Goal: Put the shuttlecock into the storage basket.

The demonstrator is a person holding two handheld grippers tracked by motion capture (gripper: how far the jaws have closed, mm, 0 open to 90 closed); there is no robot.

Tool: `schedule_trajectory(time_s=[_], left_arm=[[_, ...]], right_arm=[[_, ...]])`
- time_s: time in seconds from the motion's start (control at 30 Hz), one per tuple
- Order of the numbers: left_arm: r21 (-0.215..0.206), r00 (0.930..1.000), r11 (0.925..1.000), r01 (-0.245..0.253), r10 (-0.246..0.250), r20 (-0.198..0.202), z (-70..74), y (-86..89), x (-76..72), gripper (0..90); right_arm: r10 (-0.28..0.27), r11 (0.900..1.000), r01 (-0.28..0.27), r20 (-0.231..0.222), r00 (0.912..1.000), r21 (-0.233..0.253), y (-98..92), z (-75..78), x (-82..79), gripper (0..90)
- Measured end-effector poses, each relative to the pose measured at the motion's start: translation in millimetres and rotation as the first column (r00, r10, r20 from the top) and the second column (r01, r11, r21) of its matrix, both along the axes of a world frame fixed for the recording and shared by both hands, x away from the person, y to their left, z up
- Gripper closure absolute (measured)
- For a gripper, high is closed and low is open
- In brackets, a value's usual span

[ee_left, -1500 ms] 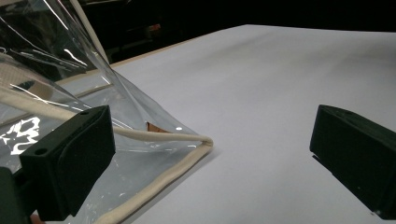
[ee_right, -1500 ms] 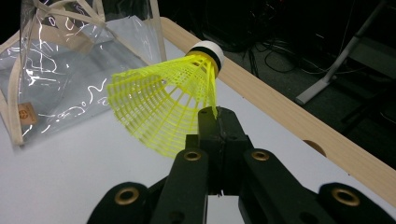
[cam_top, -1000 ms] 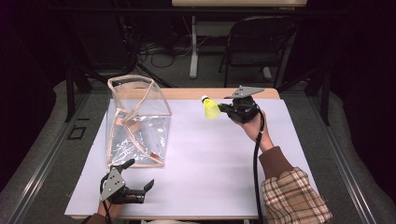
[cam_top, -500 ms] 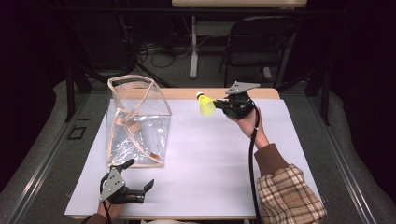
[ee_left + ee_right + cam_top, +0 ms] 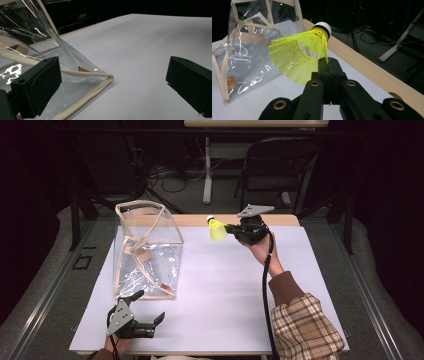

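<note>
A yellow shuttlecock (image 5: pixel 217 229) with a white cork tip hangs in the air over the table's far middle, and my right gripper (image 5: pixel 231 228) is shut on the rim of its mesh skirt (image 5: pixel 299 60). A clear plastic bag (image 5: pixel 145 251) with cream edging stands open at the table's left, a short way left of the shuttlecock. My left gripper (image 5: pixel 147 306) rests open near the front edge, just in front of the bag's near corner (image 5: pixel 106 76); nothing lies between its jaws.
A white sheet (image 5: pixel 225 290) covers the wooden table (image 5: pixel 280 220). Behind the table stand a folding chair (image 5: pixel 277 167), a stand's legs and cables on the floor. A cable (image 5: pixel 265 285) trails from the right gripper along the sleeve.
My right gripper has carried the shuttlecock a little to the left, toward the bag. The left gripper has stayed where it was.
</note>
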State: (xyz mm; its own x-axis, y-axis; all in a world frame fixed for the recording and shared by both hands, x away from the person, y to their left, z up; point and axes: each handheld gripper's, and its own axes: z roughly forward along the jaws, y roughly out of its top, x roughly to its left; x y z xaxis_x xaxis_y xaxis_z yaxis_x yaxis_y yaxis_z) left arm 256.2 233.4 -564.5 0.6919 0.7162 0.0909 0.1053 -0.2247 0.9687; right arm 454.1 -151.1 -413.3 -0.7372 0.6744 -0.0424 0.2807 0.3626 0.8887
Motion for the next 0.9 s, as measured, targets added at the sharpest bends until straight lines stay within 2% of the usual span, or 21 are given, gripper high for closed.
schedule_trajectory(time_s=[0.37, 0.9], left_arm=[[0.0, 1.0, 1.0, 0.002, -0.002, 0.001, 0.1, -0.1, -0.1, 0.1], [0.001, 1.0, 1.0, 0.002, -0.002, 0.001, 0.5, 0.3, -0.3, 0.0]], right_arm=[[0.0, 1.0, 0.0, 0.003, 1.0, -0.004, 6.7, 7.1, 3.7, 90.0], [-0.004, 1.0, 0.003, 0.009, 1.0, 0.023, 16.3, 15.1, 9.5, 90.0]])
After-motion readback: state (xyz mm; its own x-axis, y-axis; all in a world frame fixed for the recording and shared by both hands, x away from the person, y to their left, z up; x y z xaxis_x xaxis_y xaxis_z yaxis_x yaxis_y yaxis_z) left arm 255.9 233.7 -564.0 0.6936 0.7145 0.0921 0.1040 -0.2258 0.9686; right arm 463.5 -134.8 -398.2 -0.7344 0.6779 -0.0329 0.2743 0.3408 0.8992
